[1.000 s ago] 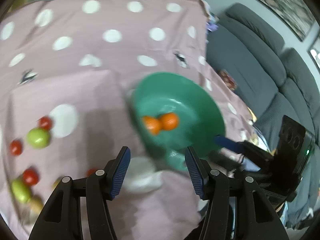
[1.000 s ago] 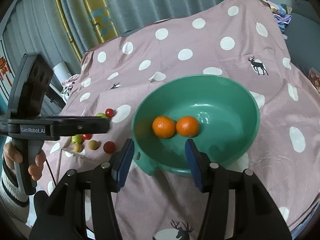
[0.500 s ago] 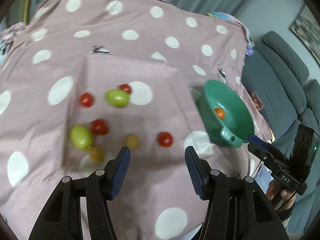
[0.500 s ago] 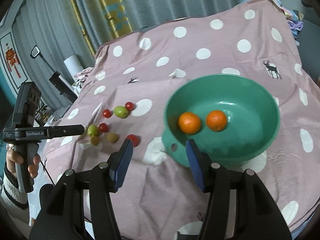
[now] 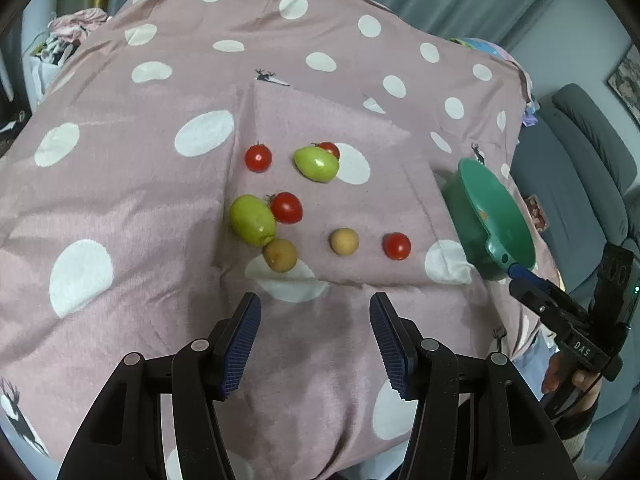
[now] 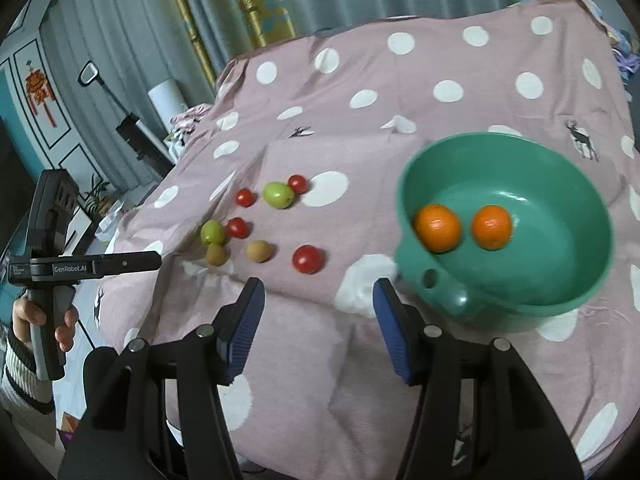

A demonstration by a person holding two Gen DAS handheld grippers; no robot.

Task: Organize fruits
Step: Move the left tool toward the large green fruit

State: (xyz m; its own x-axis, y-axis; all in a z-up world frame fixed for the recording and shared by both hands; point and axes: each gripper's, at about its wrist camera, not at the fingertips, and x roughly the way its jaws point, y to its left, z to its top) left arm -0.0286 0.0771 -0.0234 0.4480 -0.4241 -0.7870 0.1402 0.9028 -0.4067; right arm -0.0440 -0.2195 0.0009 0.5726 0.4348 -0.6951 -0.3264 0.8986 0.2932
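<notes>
Several small fruits lie loose on the pink spotted cloth (image 5: 120,184): red tomatoes (image 5: 286,207) (image 6: 307,259), green fruits (image 5: 253,219) (image 6: 279,195) and tan round ones (image 5: 344,241) (image 6: 259,251). A green bowl (image 6: 560,264) (image 5: 500,216) to their right holds two oranges (image 6: 437,227) (image 6: 491,227). My left gripper (image 5: 314,336) hangs open and empty just short of the fruit cluster. My right gripper (image 6: 318,320) is open and empty, between the cluster and the bowl's handle. Each gripper also shows side-on in the other view, hand-held.
A grey sofa (image 5: 580,168) stands past the cloth's right edge. Curtains (image 6: 248,8), a white roll (image 6: 166,98) and clutter sit beyond the far left edge. A person's hand (image 6: 40,320) in a striped sleeve holds the left gripper's handle.
My left gripper has swung left from over the bowl to the fruit cluster. In the right wrist view the bowl has slid right and the fruits have come into the middle.
</notes>
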